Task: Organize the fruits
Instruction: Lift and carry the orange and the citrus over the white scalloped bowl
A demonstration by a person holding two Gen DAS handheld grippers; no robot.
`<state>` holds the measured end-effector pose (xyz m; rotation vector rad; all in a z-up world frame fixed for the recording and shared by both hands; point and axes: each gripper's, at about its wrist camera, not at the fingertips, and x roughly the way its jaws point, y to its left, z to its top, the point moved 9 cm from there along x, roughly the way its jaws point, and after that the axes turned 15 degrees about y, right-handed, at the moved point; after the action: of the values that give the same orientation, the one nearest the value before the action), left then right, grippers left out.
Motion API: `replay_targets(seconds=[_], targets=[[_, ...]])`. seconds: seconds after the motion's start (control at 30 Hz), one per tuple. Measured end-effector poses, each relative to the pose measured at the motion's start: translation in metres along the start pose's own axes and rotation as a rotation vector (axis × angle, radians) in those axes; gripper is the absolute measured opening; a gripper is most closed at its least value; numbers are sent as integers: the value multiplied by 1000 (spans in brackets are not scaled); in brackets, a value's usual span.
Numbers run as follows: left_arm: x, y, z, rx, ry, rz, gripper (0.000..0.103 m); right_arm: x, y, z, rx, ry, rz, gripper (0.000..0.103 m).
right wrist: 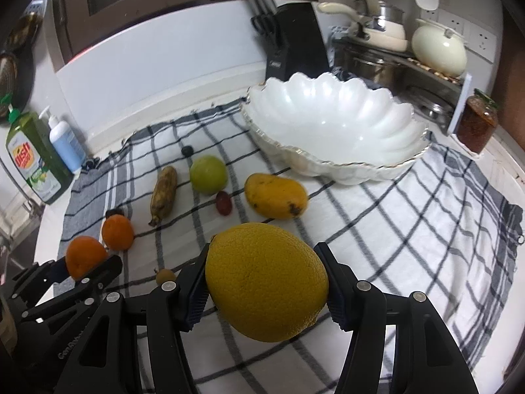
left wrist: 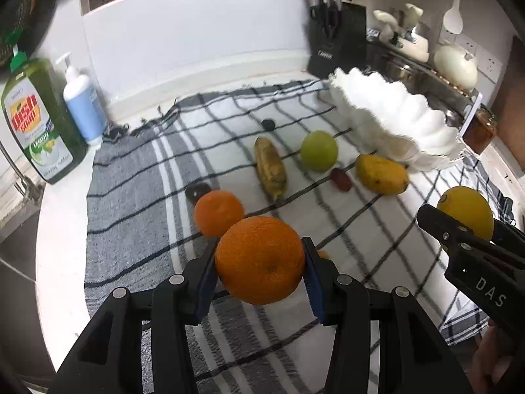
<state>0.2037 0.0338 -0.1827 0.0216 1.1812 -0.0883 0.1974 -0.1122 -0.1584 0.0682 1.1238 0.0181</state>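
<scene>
Both grippers loaded, each carrying one fruit clear of the checked cloth (right wrist: 410, 229).

Left gripper (left wrist: 261, 262): jaws narrowed onto an orange (left wrist: 260, 259), pads pressing its two sides across the widest part. Probably the best hold on a round, slippery skin.

Right gripper (right wrist: 265, 282): jaws clamped on a big yellow citrus (right wrist: 266, 280), also gripped at its sides. It hangs in the air, in front of the white bowl (right wrist: 387, 164).

The bowl sits at the far right of the cloth and is empty, so I judge it to be the destination for both fruits.

Still lying on the cloth, left of and in front of the bowl:
- mango (right wrist: 275, 195), nearest the bowl
- green apple (right wrist: 208, 174)
- small red fruit (right wrist: 223, 203)
- spotted banana (right wrist: 163, 195)
- second orange (right wrist: 117, 232), farthest from the bowl

All spaced apart, so each is easy to reach.
</scene>
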Motion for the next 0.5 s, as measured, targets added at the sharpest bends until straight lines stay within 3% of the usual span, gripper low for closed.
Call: replay_targets(seconds=[0.5], targets=[[-28, -55, 35, 79, -62, -32, 47, -31, -53, 20, 76, -84, -23, 61]])
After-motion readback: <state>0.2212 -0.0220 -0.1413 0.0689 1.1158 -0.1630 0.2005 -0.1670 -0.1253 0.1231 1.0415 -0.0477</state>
